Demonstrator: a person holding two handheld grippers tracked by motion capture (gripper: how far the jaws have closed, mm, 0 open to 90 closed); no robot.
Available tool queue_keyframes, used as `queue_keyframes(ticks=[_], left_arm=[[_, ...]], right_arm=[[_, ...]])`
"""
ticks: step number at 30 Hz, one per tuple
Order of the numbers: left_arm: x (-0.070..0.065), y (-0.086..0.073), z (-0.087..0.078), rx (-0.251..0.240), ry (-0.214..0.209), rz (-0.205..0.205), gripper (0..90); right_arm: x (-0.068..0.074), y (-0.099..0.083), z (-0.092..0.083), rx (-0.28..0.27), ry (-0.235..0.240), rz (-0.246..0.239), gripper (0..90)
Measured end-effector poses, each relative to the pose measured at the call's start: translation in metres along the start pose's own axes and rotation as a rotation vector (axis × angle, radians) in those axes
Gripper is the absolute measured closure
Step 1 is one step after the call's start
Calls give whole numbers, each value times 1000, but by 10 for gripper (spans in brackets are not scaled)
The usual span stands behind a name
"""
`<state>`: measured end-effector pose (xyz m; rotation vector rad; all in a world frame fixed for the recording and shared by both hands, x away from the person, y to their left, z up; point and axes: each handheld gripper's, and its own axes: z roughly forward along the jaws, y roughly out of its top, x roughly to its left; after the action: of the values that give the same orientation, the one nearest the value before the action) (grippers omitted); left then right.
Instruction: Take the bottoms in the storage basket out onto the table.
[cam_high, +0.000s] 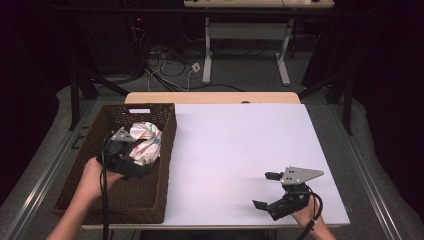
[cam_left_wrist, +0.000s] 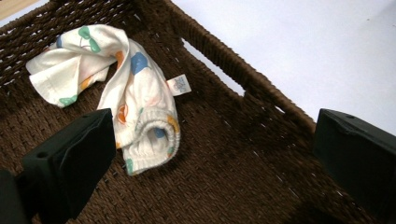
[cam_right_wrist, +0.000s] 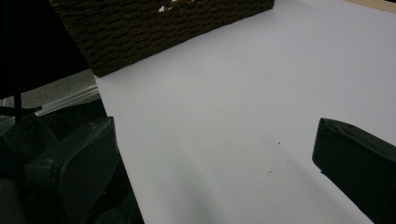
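One patterned white garment (cam_left_wrist: 126, 93) lies crumpled on the floor of the single woven basket (cam_high: 90, 192), toward its far end — nothing else is in the basket. The left hand-held gripper (cam_high: 131, 150) hovers inside the basket just beside the cloth, jaws spread and empty, so the pick-up looks not yet made. The right hand-held gripper (cam_high: 267, 192) waits well to the right of the basket over the white surface (cam_high: 235, 145), also spread — lifting the garment out appears to remain
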<state>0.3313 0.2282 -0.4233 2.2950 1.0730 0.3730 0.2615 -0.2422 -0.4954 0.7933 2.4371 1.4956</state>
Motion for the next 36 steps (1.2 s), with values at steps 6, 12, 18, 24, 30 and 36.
queue_keyframes(ticks=[6, 12, 18, 24, 30, 36], left_arm=[[12, 9, 6, 51, 17, 12, 0], [19, 14, 10, 76, 37, 6, 0], [29, 19, 16, 106, 52, 3, 0], [37, 25, 26, 130, 56, 1, 0], [38, 28, 37, 145, 50, 17, 0], [39, 30, 46, 140, 51, 48, 0]], right_arm=[[0, 0, 0, 0, 2, 3, 0], [-1, 0, 0, -1, 2, 4, 0], [-1, 0, 0, -1, 3, 5, 0], [-1, 0, 0, -1, 3, 4, 0], [-1, 0, 0, -2, 3, 4, 0], [-1, 0, 0, -3, 4, 4, 0]])
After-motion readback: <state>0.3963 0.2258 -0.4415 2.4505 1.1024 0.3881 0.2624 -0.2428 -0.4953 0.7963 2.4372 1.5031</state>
